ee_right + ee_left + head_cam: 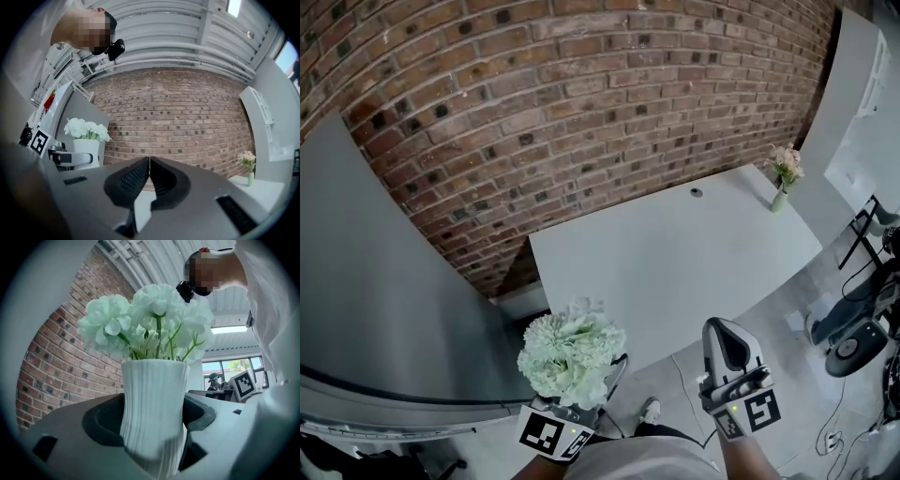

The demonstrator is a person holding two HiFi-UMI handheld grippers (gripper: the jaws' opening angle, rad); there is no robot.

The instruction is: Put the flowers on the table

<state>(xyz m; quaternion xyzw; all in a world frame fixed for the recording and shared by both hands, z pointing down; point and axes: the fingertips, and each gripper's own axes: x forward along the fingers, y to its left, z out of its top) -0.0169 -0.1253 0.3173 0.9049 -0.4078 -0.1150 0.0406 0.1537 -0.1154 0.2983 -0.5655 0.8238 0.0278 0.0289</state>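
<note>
A bunch of pale green-white flowers [572,354] stands in a ribbed white vase [152,408], and my left gripper [152,420] is shut on that vase, holding it upright. In the head view the blooms hide the vase and the left gripper's [565,412] jaws. The bouquet sits low at the left, short of the white table's [675,262] near edge. My right gripper [731,352] is beside it at the lower right, jaws pressed together with nothing between them. The right gripper view shows the held flowers [86,129] at its left and its own shut gripper [149,168].
A small green vase of pinkish flowers [784,175] stands at the table's far right corner, also in the right gripper view as a vase [248,165]. A brick wall [581,103] runs behind the table. A grey panel [375,281] is at left. Cables and equipment [853,328] lie on the floor at right.
</note>
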